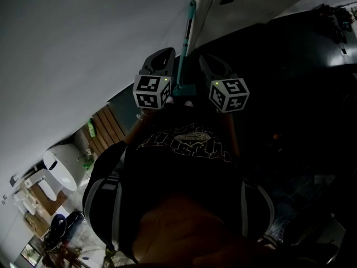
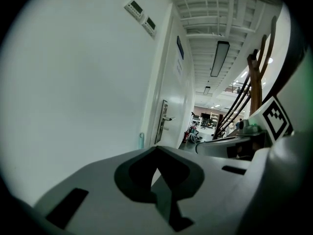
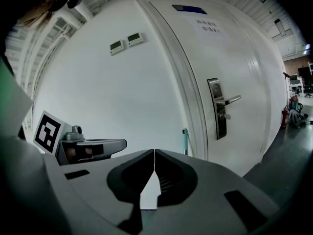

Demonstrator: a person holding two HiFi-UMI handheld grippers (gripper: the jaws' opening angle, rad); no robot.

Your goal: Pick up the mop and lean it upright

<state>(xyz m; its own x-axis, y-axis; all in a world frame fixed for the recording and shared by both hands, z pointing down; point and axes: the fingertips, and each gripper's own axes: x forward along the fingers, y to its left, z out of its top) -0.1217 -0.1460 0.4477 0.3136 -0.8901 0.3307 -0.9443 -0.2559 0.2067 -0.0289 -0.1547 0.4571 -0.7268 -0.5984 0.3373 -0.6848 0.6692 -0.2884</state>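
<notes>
The mop's teal handle (image 1: 188, 35) stands upright against the white wall beside the door frame, its teal foot joint (image 1: 182, 89) low between the two grippers. My left gripper (image 1: 165, 53) is to the left of the handle and my right gripper (image 1: 204, 59) to the right; neither touches it. In the left gripper view the jaws (image 2: 156, 149) are shut with nothing in them, and the handle's tip (image 2: 141, 140) shows beyond them. The right gripper view shows its jaws (image 3: 154, 153) shut and empty, the handle's tip (image 3: 185, 140) just past them to the right.
A white door (image 3: 234, 72) with a metal lever handle (image 3: 222, 106) is right of the mop. Two small wall panels (image 3: 125, 41) hang higher up. A corridor (image 2: 205, 126) runs past the door. My dark shirt (image 1: 184, 149) fills the lower head view; white fixtures (image 1: 58, 169) stand at lower left.
</notes>
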